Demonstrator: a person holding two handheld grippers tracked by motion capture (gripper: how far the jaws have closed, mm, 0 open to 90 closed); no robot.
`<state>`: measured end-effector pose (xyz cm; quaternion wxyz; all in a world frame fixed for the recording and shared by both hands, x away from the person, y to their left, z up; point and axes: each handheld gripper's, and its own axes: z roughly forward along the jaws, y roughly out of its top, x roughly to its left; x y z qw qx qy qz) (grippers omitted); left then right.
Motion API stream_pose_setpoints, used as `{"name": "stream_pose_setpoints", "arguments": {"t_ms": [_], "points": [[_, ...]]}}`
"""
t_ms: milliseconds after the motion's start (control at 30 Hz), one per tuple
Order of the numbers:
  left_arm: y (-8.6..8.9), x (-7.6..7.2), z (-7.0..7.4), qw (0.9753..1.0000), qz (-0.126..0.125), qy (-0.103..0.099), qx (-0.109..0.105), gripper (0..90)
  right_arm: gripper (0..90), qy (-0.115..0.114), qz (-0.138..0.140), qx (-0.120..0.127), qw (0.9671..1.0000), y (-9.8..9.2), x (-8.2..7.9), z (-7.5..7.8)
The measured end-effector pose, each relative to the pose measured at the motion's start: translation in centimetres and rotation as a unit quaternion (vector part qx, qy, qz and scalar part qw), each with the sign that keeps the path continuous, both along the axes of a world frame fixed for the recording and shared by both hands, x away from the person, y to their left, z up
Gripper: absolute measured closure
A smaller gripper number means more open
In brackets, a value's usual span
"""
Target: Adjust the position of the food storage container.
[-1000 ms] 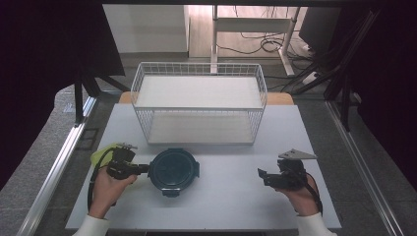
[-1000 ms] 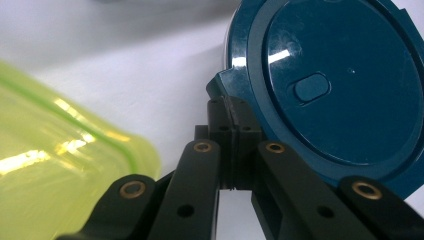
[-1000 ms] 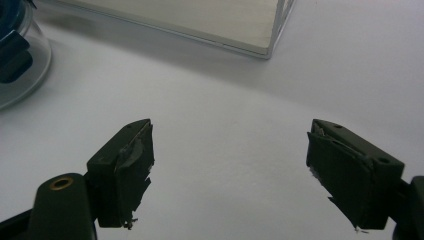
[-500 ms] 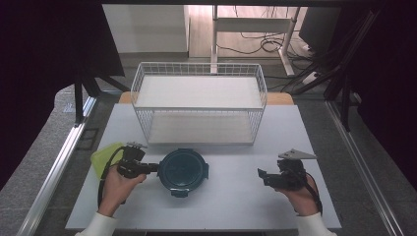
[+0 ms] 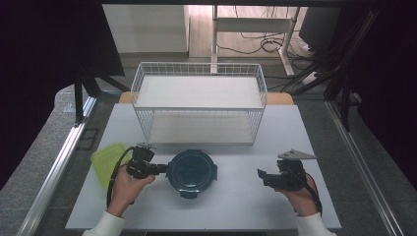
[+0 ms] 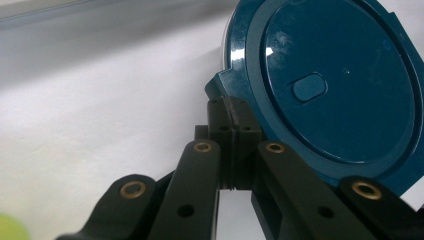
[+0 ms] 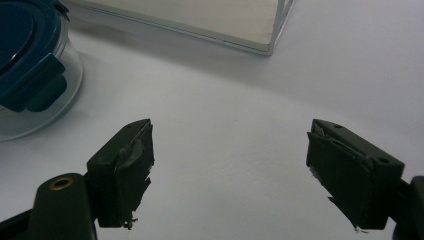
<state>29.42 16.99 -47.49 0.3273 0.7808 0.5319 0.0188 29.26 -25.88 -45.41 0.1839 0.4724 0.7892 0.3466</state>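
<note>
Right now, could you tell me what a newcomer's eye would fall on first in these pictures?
The round dark-teal lidded container at the table's front centre, with the left gripper shut on its side latch tab. Behind it stands a white wire basket. The right gripper waits open over bare table at the right.

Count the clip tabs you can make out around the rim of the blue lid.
4 on the blue lid: left, under the left gripper; top; right; front. All small in the high view, so the count is tentative.
</note>
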Motion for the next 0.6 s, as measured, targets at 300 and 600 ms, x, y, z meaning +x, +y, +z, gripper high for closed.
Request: {"name": "stream_pose_setpoints", "arguments": {"t_ms": [300,600], "points": [[-1.8,-0.3,0.2,0.9998,-0.017,-0.003,0.009,90.0,18.9,0.0,0.001,-0.002,1.0,0.0,0.0,0.0],[-2.9,-0.3,0.3,0.9994,-0.035,-0.001,0.005,90.0,18.9,-0.001,0.001,-0.002,1.0,0.0,0.0,0.0]]}}
